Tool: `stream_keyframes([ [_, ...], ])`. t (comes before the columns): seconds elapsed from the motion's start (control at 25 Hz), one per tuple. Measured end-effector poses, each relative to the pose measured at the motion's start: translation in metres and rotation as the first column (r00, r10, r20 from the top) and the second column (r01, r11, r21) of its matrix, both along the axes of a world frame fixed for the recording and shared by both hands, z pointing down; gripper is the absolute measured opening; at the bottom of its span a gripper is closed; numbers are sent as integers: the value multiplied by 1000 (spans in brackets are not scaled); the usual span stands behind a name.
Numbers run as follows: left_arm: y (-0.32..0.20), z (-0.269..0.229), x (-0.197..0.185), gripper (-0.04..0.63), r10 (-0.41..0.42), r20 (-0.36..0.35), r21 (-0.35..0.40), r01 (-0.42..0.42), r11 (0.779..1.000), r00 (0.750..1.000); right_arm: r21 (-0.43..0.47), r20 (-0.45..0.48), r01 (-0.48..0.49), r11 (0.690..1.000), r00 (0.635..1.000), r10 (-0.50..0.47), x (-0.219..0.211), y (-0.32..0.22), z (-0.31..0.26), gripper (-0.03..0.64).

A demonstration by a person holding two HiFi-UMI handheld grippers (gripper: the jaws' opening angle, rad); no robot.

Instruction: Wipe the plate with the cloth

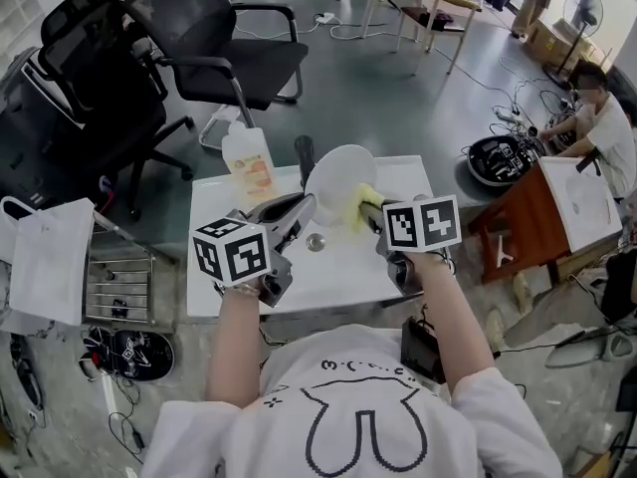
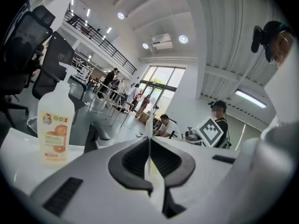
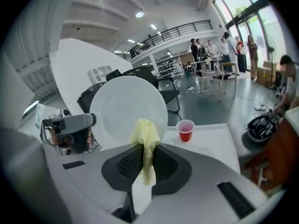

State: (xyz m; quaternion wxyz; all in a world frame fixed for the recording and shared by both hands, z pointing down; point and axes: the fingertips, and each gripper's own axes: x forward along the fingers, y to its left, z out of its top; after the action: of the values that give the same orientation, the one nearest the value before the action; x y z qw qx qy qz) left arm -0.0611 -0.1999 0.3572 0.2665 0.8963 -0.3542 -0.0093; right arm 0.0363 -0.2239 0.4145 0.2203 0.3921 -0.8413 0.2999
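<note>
Plate (image 1: pixel 338 172) stood upright over the white table (image 1: pixel 338 277), my left gripper (image 2: pixel 149 146) clamped on its rim; I saw my right gripper (image 3: pixel 144 155) pinching the yellow cloth (image 3: pixel 145 132), bunched against the plate's lower face

In the head view both bare forearms reach up from the lower middle of the frame. The left forearm (image 1: pixel 235 342) is left of centre and the right forearm (image 1: pixel 456 319) right of centre, and they angle toward each other. The left tongs (image 1: pixel 302 207) lie nearly level and point right, jaws pressed together on the thin rim of the plate (image 1: pixel 336 175). The right tongs (image 1: pixel 370 210) tilt downward and point left, jaws clamped on the yellow cloth (image 3: pixel 145 136). The two pairs of tips are near each other at mid-frame.
</note>
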Motion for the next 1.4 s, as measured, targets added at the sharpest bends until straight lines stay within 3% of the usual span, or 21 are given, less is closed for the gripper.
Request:
stream_keyframes([
  [0.12, 1, 3, 3, 18, 17, 39, 15, -18, 1000, 999, 108, -112, -45, 993, 992, 57, 20, -20, -10, 51],
  [0.24, 3, 1, 3, 18, 30, 77, 59, -34, 998, 997, 180, -154, -82, 980, 982, 110, 33, -30, -20, 51],
  [0.4, 5, 1, 2, 17, 29, 236, 179, -73, 981, 971, 253, -151, -103, 962, 978, 145, 42, -32, -37, 51],
  [0.52, 4, 3, 3, 17, 13, 389, 272, -129, 954, 921, 284, -124, -97, 954, 983, 137, 44, -31, -53, 51],
  [0.64, 3, 3, 5, 17, 15, 485, 342, -206, 917, 874, 301, -97, -58, 952, 991, 91, 39, -26, -67, 51],
  [0.84, 7, -7, 5, 17, -15, 636, 453, -358, 817, 771, 320, -63, -21, 947, 997, 43, 35, -17, -87, 51],
  [0.96, 3, -9, 1, 18, -62, 693, 484, -400, 779, 718, 321, -54, -2, 947, 998, 21, 36, -15, -94, 51],
  [1.08, 1, -4, 0, 17, -104, 758, 488, -455, 745, 644, 299, -17, 15, 954, 1000, -11, 36, -9, -98, 51],
  [1.28, 5, -6, 3, 18, -212, 829, 516, -563, 645, 517, 272, 41, 35, 962, 998, -48, 31, -4, -107, 51],
  [1.4, 6, -5, 7, 18, -251, 836, 528, -591, 610, 488, 262, 28, 49, 964, 998, -59, 25, -1, -101, 51],
])
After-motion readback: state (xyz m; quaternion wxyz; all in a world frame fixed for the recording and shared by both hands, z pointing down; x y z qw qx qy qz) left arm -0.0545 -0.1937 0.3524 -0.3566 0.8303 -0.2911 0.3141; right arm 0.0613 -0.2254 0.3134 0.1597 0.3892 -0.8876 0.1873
